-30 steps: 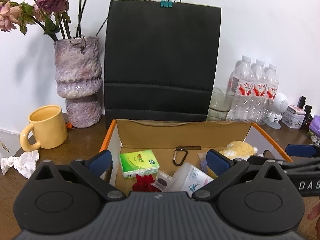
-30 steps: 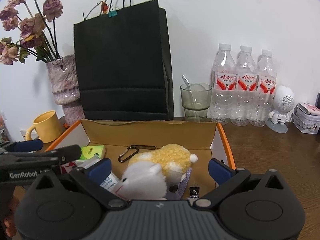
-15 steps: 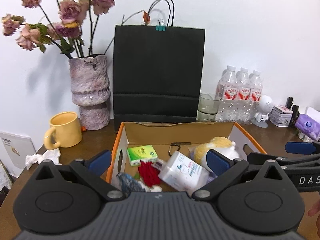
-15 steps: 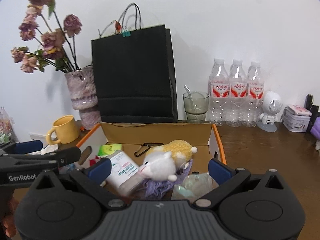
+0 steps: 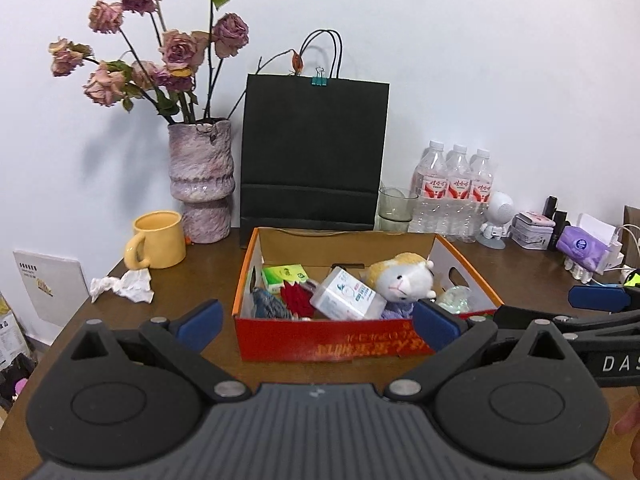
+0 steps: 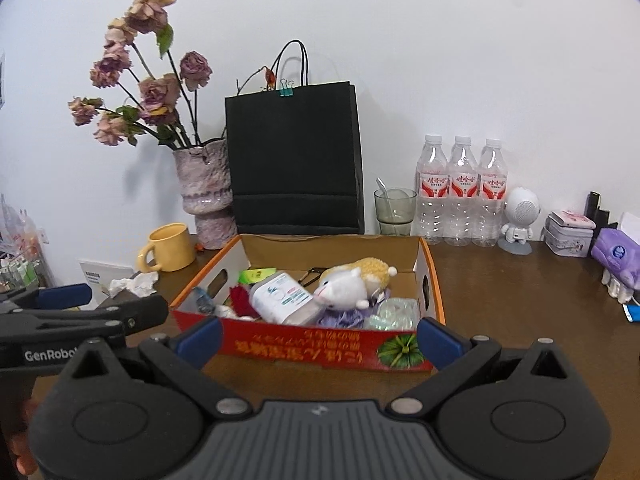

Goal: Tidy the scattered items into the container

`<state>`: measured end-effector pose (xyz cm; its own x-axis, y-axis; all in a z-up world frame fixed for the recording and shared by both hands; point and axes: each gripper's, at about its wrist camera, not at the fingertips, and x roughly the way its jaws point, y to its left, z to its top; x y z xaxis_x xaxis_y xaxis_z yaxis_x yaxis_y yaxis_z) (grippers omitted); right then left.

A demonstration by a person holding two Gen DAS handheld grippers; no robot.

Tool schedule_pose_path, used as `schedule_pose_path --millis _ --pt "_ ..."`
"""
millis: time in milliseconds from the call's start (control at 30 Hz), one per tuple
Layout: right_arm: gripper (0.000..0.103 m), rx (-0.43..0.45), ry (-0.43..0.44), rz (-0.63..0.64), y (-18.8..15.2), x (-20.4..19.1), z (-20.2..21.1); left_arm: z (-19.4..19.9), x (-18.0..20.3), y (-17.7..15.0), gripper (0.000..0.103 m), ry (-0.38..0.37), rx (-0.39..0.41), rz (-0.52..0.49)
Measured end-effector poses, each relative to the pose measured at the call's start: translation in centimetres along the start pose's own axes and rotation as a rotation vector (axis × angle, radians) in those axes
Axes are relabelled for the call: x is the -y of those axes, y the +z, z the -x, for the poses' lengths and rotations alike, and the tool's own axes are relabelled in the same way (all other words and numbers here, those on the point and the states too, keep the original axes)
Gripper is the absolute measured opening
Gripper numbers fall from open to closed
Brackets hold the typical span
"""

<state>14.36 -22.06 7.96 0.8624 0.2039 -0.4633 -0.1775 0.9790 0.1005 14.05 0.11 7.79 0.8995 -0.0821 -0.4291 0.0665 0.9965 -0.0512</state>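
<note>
**Well, box is loaded, both tools empty behind it**

Basically the collecting step looks done or nearly so. The red-and-orange cardboard box [image 5: 360, 344] sits mid-desk, in front of the black paper bag [image 5: 314, 152]. Inside the box: white-and-yellow plush toy [image 5: 402, 278] toward its right, white plastic tub with blue label [image 5: 346, 294] in the middle, green tissue pack [image 5: 284, 274] at back left, red crumpled thing [image 5: 296, 300] and grey-blue item [image 5: 268, 306] at front left, clear wrapped packet [image 6: 394, 312] at front right.

Left tool [image 5: 316, 322] is spread wide, nothing between its blue pads, hovering on the near side of the box. Right tool [image 6: 320, 336] likewise spread and empty, also on the near side.

Only loose candidate outside the box: crumpled white paper [image 5: 122, 286] on the brown wooden desk [image 5: 192, 280], left of the box, just in front of the yellow mug [image 5: 158, 240]. Mug, purple vase [image 5: 202, 184] and water bottles [image 6: 462, 192] read as decor, not clutter.

Next move, my guess: left tool swings left of the box, drops over the paper, pinches soft and light, carries it in. Otherwise task is finished.
</note>
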Motion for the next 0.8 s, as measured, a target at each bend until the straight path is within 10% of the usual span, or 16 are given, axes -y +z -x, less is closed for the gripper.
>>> schedule_pose_path --millis 800 --pt "0.103 -0.002 -0.032 0.009 -2.2 -0.7 3.8 3.1 0.7 -2.4 0.103 0.009 -0.017 0.011"
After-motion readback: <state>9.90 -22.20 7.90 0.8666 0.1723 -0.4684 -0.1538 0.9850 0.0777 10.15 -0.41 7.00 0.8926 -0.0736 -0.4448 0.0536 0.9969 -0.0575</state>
